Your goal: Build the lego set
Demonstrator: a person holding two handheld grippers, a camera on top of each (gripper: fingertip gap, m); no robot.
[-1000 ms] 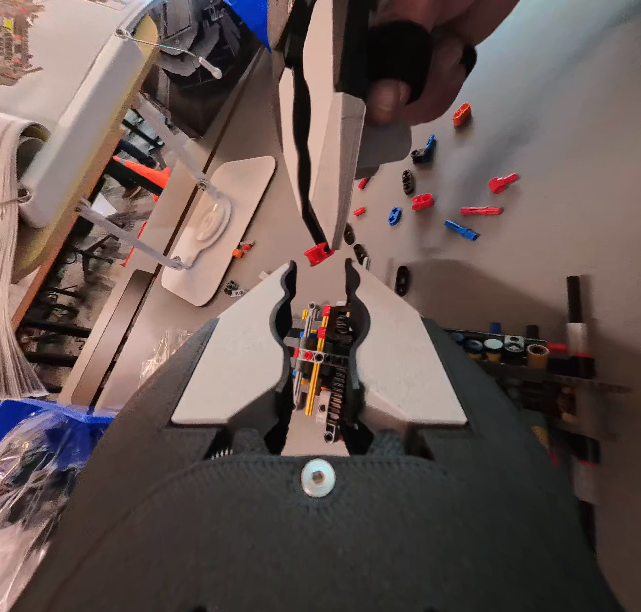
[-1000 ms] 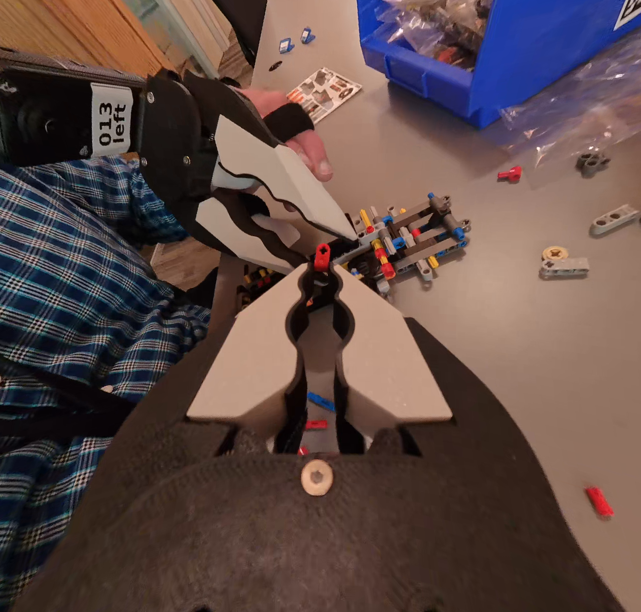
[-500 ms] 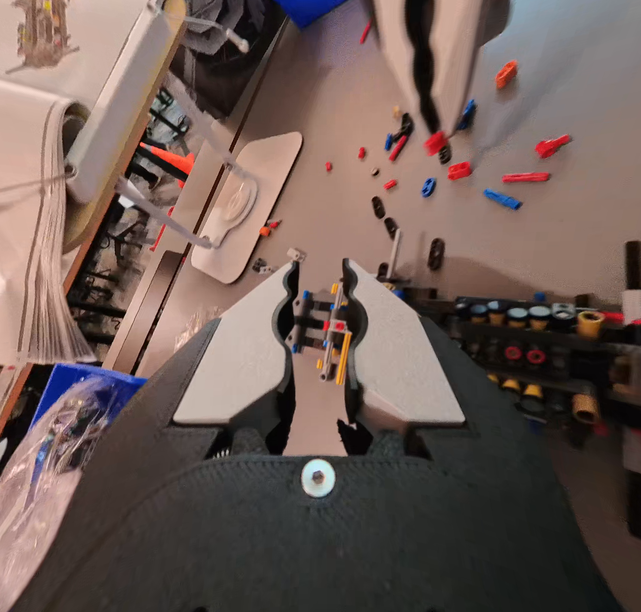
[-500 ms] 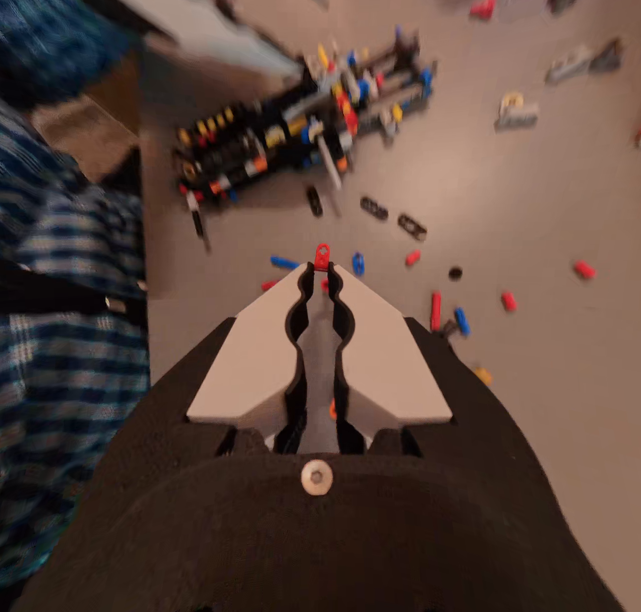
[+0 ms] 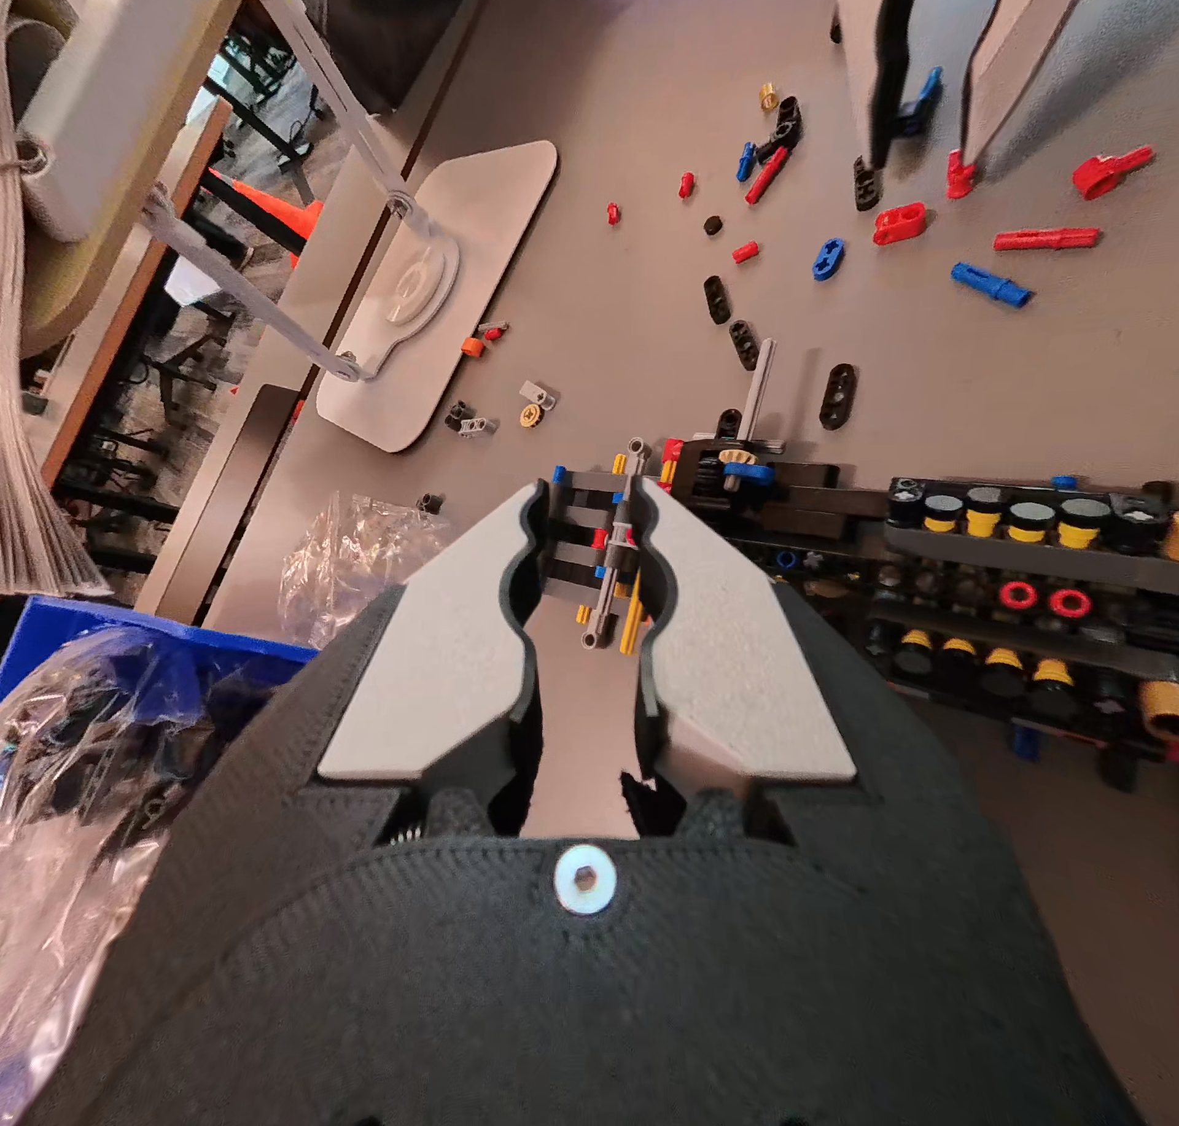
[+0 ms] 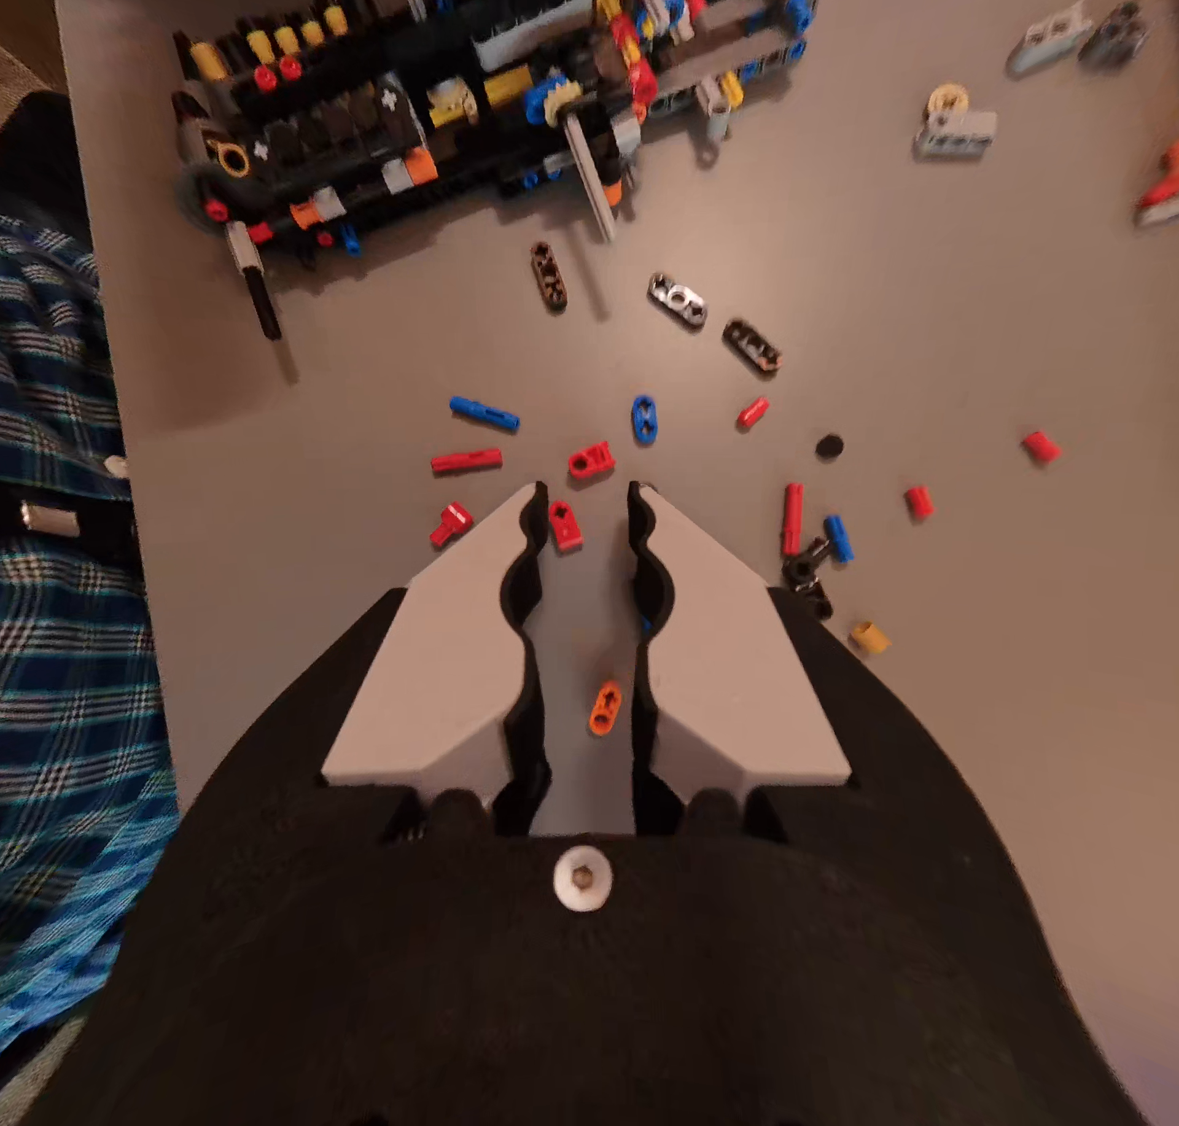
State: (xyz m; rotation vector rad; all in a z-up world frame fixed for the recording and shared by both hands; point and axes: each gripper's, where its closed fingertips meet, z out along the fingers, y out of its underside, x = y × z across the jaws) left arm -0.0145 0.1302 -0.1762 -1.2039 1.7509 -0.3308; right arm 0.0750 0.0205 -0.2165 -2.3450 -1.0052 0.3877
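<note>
Your build is partway along. A long black chassis (image 6: pixel 395 113) studded with yellow, red and blue parts lies across the top of the right wrist view, joined at its right end to a lighter grey frame (image 6: pixel 721 30). Plenty is left: loose pins, connectors and short black links are scattered over the counter (image 6: pixel 957 330) below it.

Your right claw (image 6: pixel 584 496) is open and holds nothing. A small red connector (image 6: pixel 565 524) lies on the counter between its tips, close to the left finger, with another red connector (image 6: pixel 591 459) just beyond. An orange piece (image 6: pixel 605 706) lies farther back in the gap.

Your left claw (image 5: pixel 590 508) is also parted; the grey frame (image 5: pixel 612 559) sits between its fingers, but whether they press on it you cannot tell from here.

For room: the middle of the right wrist view is crowded with small parts, so a low sweep could scatter them. The counter edge runs down the left of that frame, near your plaid sleeve (image 6: pixel 57 649). In the left wrist view a white stand base (image 5: pixel 440 279) and a blue bin (image 5: pixel 127 642) take the left side.
</note>
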